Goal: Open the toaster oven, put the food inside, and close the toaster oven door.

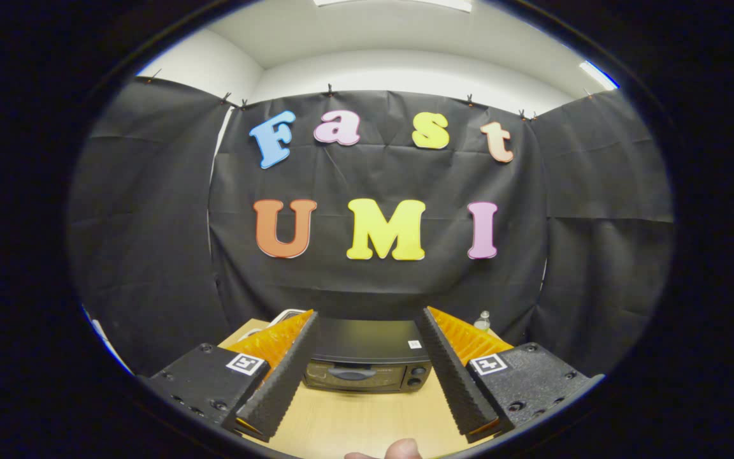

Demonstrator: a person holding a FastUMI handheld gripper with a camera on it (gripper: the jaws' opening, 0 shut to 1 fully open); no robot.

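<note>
Nearest of all, one fingertip (403, 449) of a person pokes up at the near edge of the wooden table (354, 421). Just beyond it the gripper (367, 319) stands with its two fingers spread wide, holding nothing, and bare tabletop lies between them. Each finger (287, 376) carries a ridged pad on its inner face, and each block behind bears one square marker.

Beyond the fingertips, framed in the gap between them, sits a single toaster oven (367, 363) on the far part of the table. It is dark and boxy with a flat top that carries one small white sticker near its right rear corner. Its glass door is shut, with one handle across the upper part of the front, and two round knobs sit one above the other at the right of the door.

Behind the oven's right side, partly hidden by the right finger, stands one small clear bottle (482, 320). One white cable (278, 315) curves by the left finger's tip. Black cloth walls (380, 280) close the booth behind.
</note>
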